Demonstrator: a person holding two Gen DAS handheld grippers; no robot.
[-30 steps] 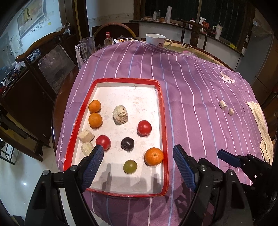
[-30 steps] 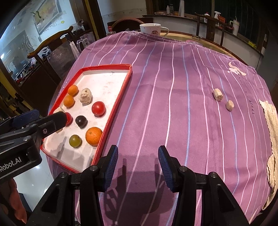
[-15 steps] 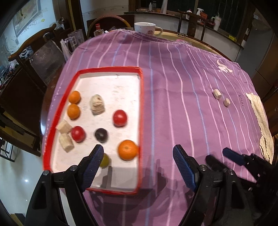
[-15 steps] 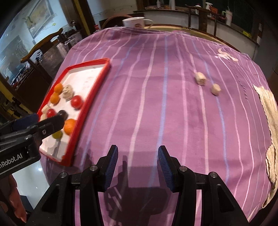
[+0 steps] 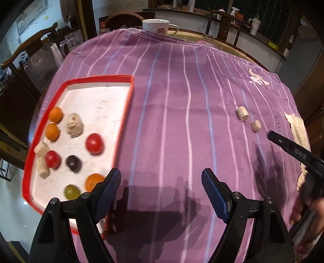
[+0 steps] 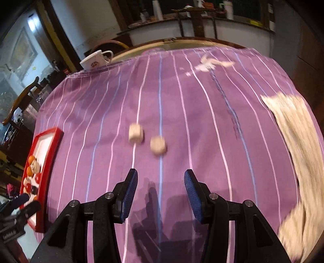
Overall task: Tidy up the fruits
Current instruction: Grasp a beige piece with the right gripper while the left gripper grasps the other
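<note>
A red-rimmed white tray (image 5: 129,105) lies on the left of the purple striped cloth. It holds small oranges (image 5: 55,114), red fruits (image 5: 94,143), a dark plum (image 5: 74,162), a green fruit (image 5: 71,191), a large orange (image 5: 93,181) and beige chunks (image 5: 75,125). Two beige chunks (image 6: 136,133) (image 6: 158,145) lie on the cloth just ahead of my right gripper (image 6: 161,192), which is open and empty. My left gripper (image 5: 161,192) stands wide open and empty over the cloth right of the tray. The right gripper's finger (image 5: 291,149) shows at the far right of the left wrist view.
A white mug (image 5: 157,25) stands at the table's far edge. A beige woven cloth (image 6: 297,129) lies along the right edge. Dark wooden chairs (image 5: 28,52) and a counter with bottles (image 5: 235,12) surround the table. The tray's rim (image 6: 47,161) shows at far left in the right wrist view.
Both grippers have moved to the right across the cloth, away from the tray. The two beige chunks now lie close ahead of the right gripper. Neither gripper's opening has changed.
</note>
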